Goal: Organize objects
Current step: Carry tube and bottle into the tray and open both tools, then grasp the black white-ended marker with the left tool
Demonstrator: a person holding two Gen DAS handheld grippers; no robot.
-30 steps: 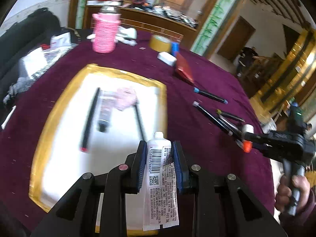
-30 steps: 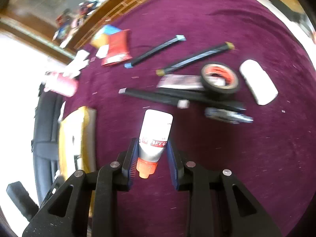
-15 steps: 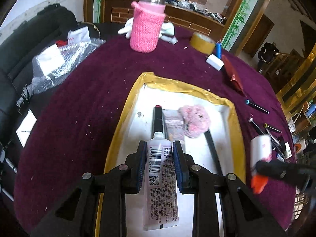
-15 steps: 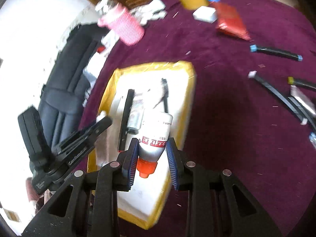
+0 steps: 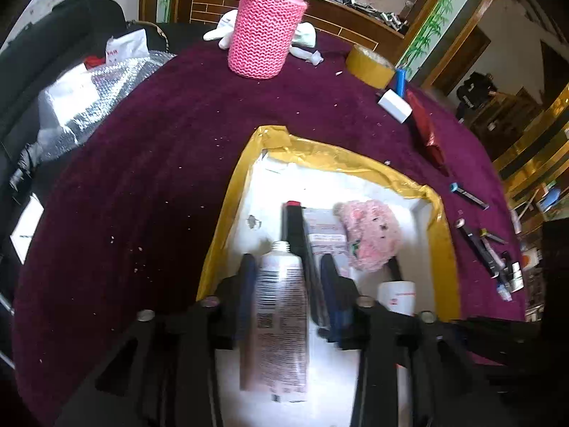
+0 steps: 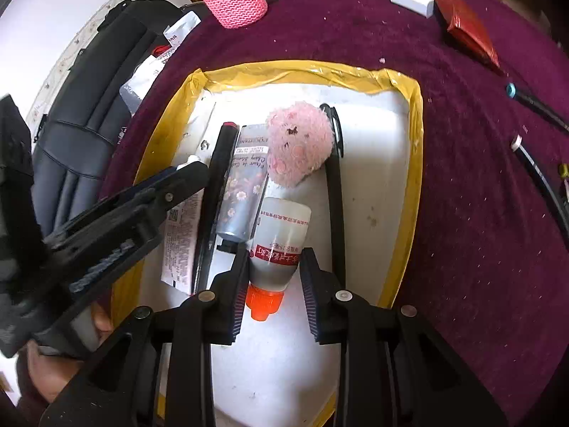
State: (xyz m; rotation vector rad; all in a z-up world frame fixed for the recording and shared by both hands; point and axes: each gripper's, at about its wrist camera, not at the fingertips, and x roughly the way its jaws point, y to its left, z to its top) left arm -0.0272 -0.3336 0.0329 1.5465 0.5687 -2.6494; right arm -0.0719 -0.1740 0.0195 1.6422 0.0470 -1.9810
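Both grippers hang over the white tray with the yellow taped rim (image 6: pixel 414 149) on the maroon worktop (image 5: pixel 149 185), apparently to add their loads to the row inside. The left gripper (image 5: pixel 287 274) fingers are opening around the white barcoded squeeze tube (image 5: pixel 279 320), its threaded neck pointing away, long axis parallel to the black marker (image 5: pixel 294 227). The right gripper (image 6: pixel 274 267) pinches the small white bottle with an orange cap (image 6: pixel 281 238), cap toward the camera.

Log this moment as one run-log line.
left gripper: opening, white tube between jaws | right gripper: shut on glue bottle | both over yellow-rimmed tray
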